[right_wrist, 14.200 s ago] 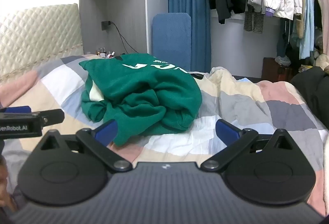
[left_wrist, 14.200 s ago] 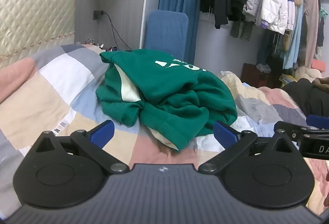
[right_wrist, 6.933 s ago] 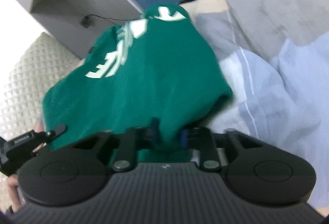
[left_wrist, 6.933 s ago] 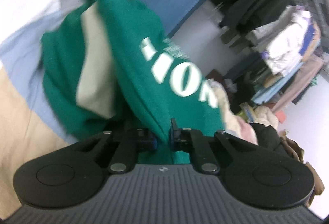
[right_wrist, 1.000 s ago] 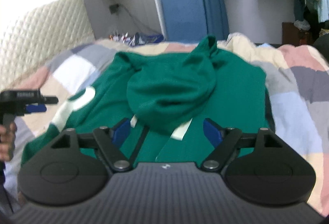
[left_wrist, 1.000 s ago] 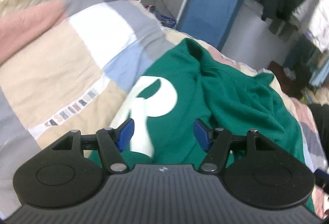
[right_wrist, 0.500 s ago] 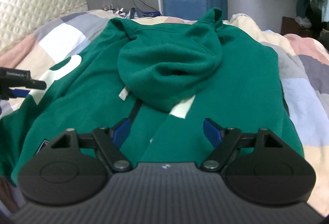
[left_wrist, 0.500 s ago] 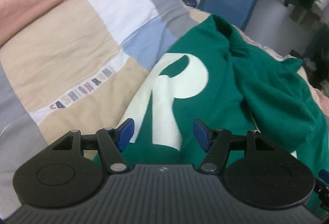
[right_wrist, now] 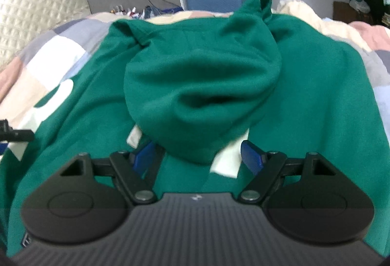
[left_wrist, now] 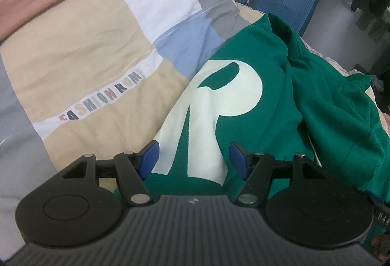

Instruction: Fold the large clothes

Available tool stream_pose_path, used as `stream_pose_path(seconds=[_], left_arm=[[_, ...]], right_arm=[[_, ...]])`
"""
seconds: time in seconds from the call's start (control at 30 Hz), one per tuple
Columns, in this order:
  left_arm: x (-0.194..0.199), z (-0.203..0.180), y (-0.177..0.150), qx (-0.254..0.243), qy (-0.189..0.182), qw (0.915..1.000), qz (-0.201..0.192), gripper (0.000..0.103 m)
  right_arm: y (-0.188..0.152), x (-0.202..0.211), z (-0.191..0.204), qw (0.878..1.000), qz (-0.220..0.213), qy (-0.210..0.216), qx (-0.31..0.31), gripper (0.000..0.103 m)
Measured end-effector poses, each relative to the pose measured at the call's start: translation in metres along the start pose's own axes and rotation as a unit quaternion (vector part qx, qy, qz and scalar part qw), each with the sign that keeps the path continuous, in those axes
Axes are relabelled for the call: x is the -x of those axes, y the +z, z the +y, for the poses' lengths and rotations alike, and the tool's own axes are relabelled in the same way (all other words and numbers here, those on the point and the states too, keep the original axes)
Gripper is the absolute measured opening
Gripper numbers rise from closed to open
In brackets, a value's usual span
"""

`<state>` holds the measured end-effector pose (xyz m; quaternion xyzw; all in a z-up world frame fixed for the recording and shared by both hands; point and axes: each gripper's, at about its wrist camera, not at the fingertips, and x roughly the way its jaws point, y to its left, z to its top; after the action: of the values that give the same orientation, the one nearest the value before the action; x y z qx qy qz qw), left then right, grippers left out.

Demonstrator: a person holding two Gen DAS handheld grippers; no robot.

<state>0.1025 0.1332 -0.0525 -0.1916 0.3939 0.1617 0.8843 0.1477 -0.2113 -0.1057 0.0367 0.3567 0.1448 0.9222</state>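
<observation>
Bed quilt (left_wrist: pixel 80 51) now carrying the green hoodie (right_wrist: pixel 304 100) spread flat, no longer bunched; I'm lowering left gripper (left_wrist: pixel 193 157) and right gripper (right_wrist: pixel 198 158), both apart and empty, for the first fold.

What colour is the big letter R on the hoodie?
Pale cream-white R on the green hoodie; clearest in the left wrist view.

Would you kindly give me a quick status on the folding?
Left gripper open over the white R. Right gripper open at the hood. Green hoodie spread on quilt, unfolded. Nothing in the way.
</observation>
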Motion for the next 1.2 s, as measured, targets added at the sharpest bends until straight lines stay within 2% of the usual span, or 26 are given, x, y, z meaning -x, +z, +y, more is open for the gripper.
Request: stream_pose_path(seconds=[0.1, 0.27, 0.43, 0.5, 0.57, 0.7, 0.83, 0.9, 1.0, 1.03, 1.1, 1.13, 1.2], left_arm=[[-0.01, 0.002, -0.001, 0.006, 0.011, 0.9999, 0.01, 0.069], [-0.014, 0.005, -0.006, 0.009, 0.015, 0.9997, 0.02, 0.069], [-0.008, 0.014, -0.008, 0.031, 0.005, 0.9992, 0.024, 0.069], [-0.005, 0.018, -0.009, 0.041, 0.001, 0.9988, 0.027, 0.069], [0.0, 0.024, -0.012, 0.052, -0.008, 0.9982, 0.029, 0.069], [0.015, 0.031, -0.018, 0.06, -0.011, 0.9977, 0.029, 0.069], [0.022, 0.033, -0.025, 0.058, -0.009, 0.9977, 0.035, 0.069], [0.023, 0.032, -0.027, 0.053, -0.007, 0.9979, 0.038, 0.069], [0.023, 0.033, -0.03, 0.053, -0.009, 0.9977, 0.041, 0.068], [0.022, 0.032, -0.031, 0.051, -0.007, 0.9977, 0.043, 0.066], [0.02, 0.032, -0.031, 0.05, -0.005, 0.9977, 0.045, 0.046], [0.02, 0.033, -0.031, 0.052, -0.007, 0.9976, 0.045, 0.041], [0.024, 0.035, -0.03, 0.056, -0.013, 0.9977, 0.037, 0.016]], right_arm=[[-0.013, -0.002, 0.004, 0.999, 0.027, -0.019, 0.024, 0.078], [-0.033, 0.0, 0.032, 0.988, 0.055, -0.074, 0.128, 0.077], [-0.053, 0.019, 0.041, 0.975, 0.049, -0.13, 0.173, 0.056], [-0.059, 0.026, 0.042, 0.973, 0.049, -0.139, 0.18, 0.049], [-0.059, 0.032, 0.038, 0.971, 0.053, -0.151, 0.18, 0.037], [-0.066, 0.046, 0.034, 0.97, 0.057, -0.151, 0.18, 0.034], [-0.082, 0.042, 0.05, 0.954, 0.08, -0.147, 0.248, 0.034], [-0.081, 0.041, 0.051, 0.954, 0.082, -0.145, 0.248, 0.014], [-0.071, 0.048, 0.04, 0.96, 0.067, -0.163, 0.217, 0.006], [-0.067, 0.053, 0.037, 0.963, 0.061, -0.166, 0.205, 0.006], [-0.058, 0.064, 0.031, 0.966, 0.043, -0.175, 0.186, 0.005], [-0.053, 0.071, 0.028, 0.967, 0.033, -0.178, 0.178, 0.005], [-0.039, 0.088, 0.015, 0.973, 0.016, -0.178, 0.149, 0.005]])
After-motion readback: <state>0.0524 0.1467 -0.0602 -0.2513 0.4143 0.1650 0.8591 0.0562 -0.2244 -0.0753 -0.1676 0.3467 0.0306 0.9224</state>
